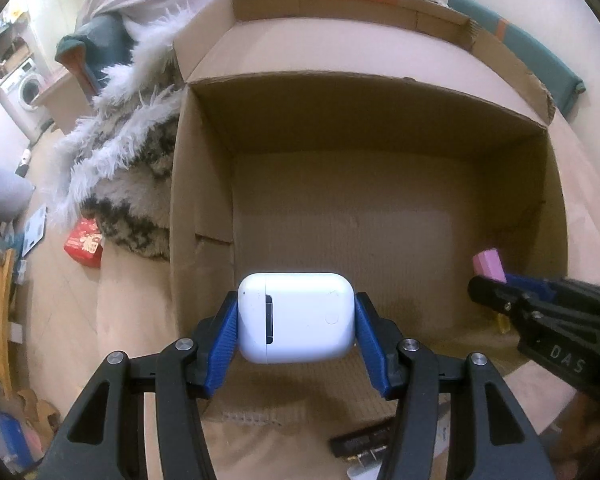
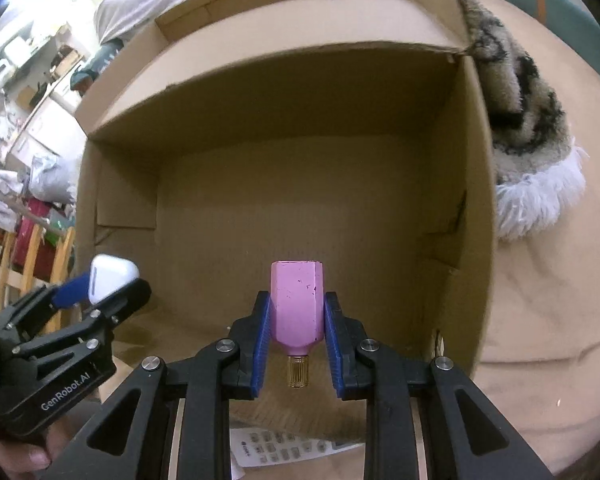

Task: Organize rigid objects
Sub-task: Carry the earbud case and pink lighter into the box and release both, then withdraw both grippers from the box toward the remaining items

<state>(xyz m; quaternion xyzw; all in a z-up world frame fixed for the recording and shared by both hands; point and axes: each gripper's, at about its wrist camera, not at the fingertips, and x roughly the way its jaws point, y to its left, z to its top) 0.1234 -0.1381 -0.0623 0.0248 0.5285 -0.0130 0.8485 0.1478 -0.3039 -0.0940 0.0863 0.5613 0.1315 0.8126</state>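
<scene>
White earbud case (image 1: 296, 317) sits clamped in the left tongs (image 1: 296, 320); right tongs (image 2: 297, 316) grip a pink bottle (image 2: 297, 304); both hang over the cardboard box (image 1: 204, 184).

One cardboard box (image 1: 204, 184), one white earbud case (image 1: 296, 316), one pink bottle (image 2: 298, 304) — two grippers.

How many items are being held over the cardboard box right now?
2: a white earbud case in the left gripper, and a pink bottle in the right gripper. The cardboard box floor looks bare.
</scene>
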